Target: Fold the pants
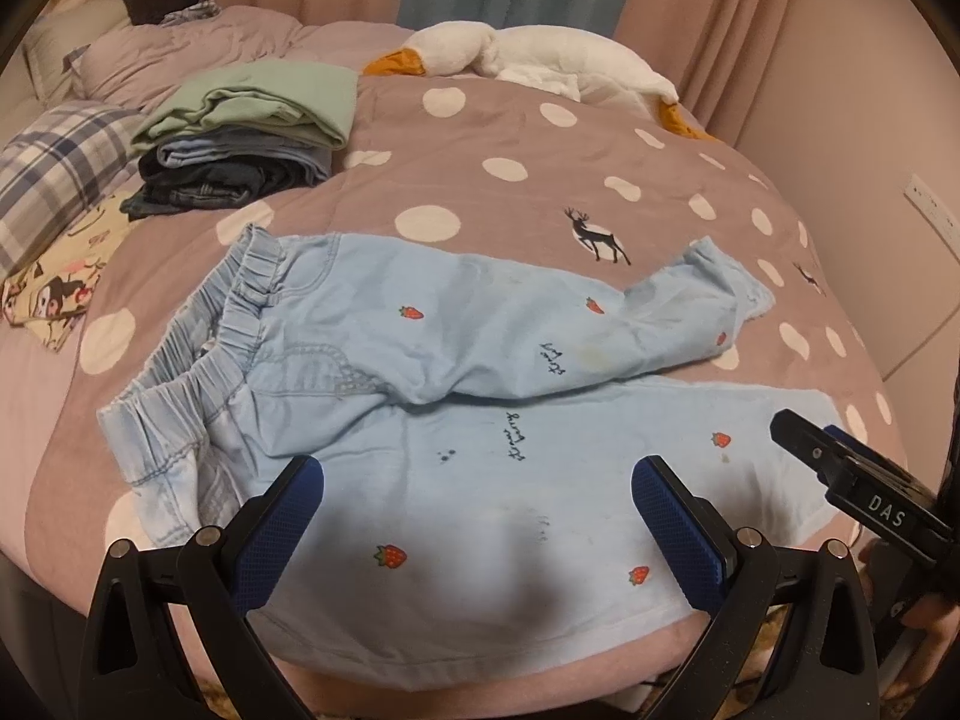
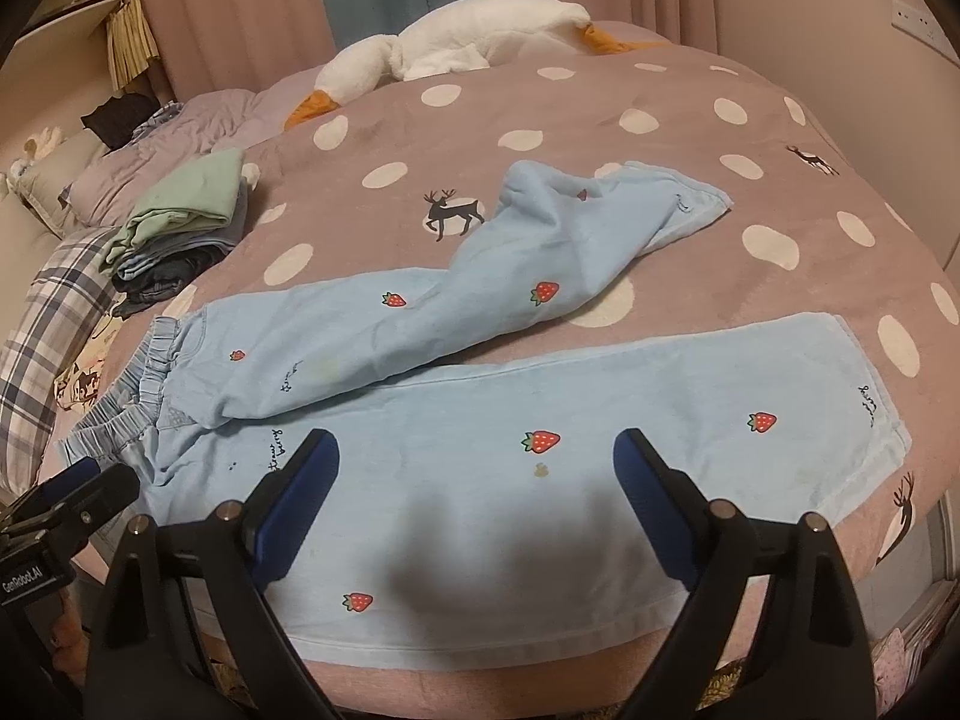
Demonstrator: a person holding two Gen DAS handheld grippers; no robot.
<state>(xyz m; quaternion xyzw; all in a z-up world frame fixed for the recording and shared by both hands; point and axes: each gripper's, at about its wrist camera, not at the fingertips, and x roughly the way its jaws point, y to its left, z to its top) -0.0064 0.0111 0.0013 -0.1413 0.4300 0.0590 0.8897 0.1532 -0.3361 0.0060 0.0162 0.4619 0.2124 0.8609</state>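
Note:
Light blue pants [image 1: 456, 456] [image 2: 480, 420] with strawberry prints lie spread on the polka-dot bedspread [image 1: 510, 138] [image 2: 600, 108], elastic waistband at the left. The near leg lies flat; the far leg is crumpled and angles away to the right. My left gripper [image 1: 477, 480] hovers open over the near leg close to the waist, nothing between its fingers. My right gripper [image 2: 477, 450] hovers open over the middle of the near leg. Each gripper shows at the edge of the other's view, the right gripper [image 1: 852, 468] and the left gripper [image 2: 72, 492].
A stack of folded clothes [image 1: 240, 132] [image 2: 180, 222] sits at the back left beside a plaid pillow [image 1: 54, 174]. A white goose plush [image 1: 528, 54] [image 2: 456, 42] lies along the far edge. Curtains and a wall stand behind the bed.

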